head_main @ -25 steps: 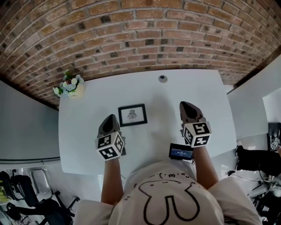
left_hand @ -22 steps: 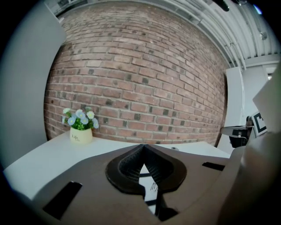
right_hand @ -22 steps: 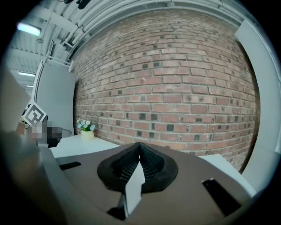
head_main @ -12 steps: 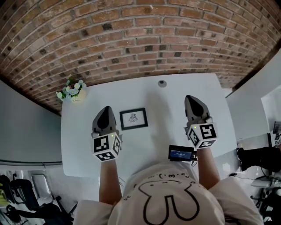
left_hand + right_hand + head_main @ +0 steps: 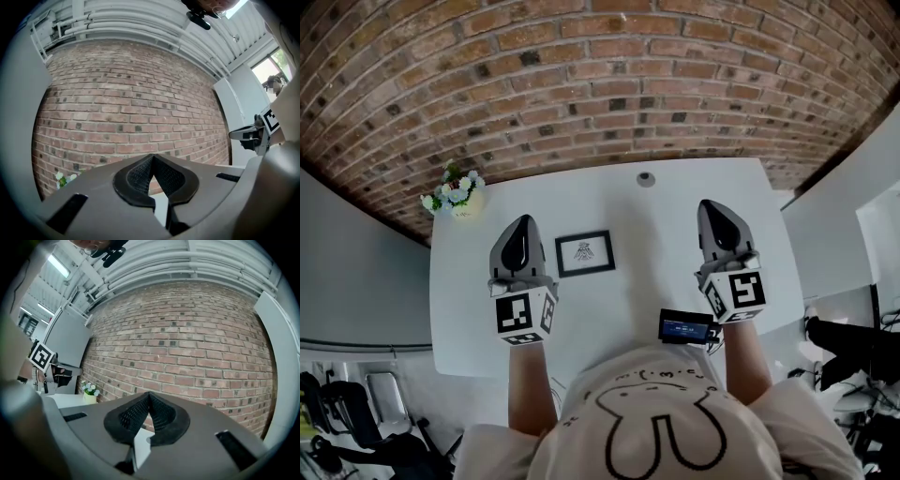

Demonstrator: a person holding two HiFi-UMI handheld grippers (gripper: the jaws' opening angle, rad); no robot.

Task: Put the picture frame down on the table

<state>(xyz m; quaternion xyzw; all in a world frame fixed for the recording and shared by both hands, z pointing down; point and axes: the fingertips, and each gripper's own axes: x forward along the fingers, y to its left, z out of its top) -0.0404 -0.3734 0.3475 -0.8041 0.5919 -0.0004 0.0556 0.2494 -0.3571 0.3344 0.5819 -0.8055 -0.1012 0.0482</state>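
Note:
The black picture frame lies flat on the white table, between the two grippers and touched by neither. My left gripper hovers just left of the frame, its pads pressed together and empty. Its own view has the closed tips pointing at the brick wall, and the frame is out of sight there. My right gripper hangs well to the right of the frame, also shut with nothing held. Its tips face the wall too.
A small pot of white flowers stands at the table's far left corner, and the flowers also show in the right gripper view. A small round grey cap sits by the far edge. A black device hangs at the person's waist. The brick wall stands behind the table.
Both grippers have risen and spread apart. The left one has swung left, away from the frame, and the right one has drifted right. The frame has stayed flat in place.

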